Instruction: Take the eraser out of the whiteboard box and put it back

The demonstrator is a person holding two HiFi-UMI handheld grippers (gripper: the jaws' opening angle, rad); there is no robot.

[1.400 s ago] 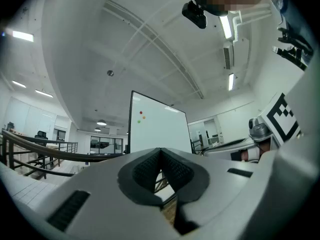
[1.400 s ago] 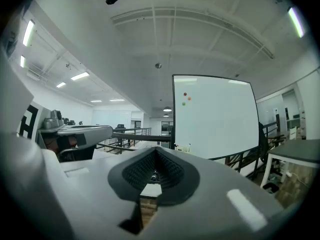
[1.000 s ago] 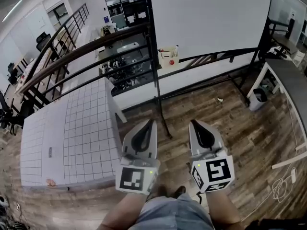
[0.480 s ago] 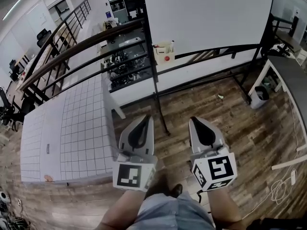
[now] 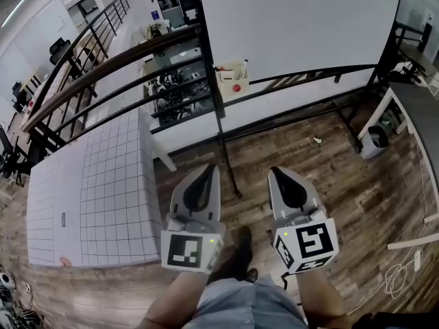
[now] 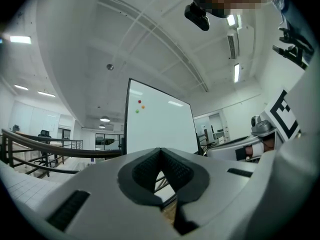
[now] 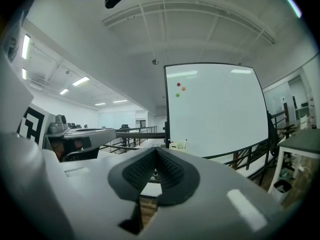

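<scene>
Nothing is done yet: the left tool [image 5: 213, 172] and the right tool [image 5: 275, 173] are both clenched and empty, well apart from the whiteboard box [image 5: 229, 79], where the eraser presumably sits unseen.

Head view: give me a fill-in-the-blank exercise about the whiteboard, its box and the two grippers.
The small cream box hangs at the lower ___ corner of the large white whiteboard.
The left gripper and the right gripper both have their jaws ___.
Near the whiteboard's top sit ___ small coloured round magnets.
Missing words: left; shut; three.
</scene>
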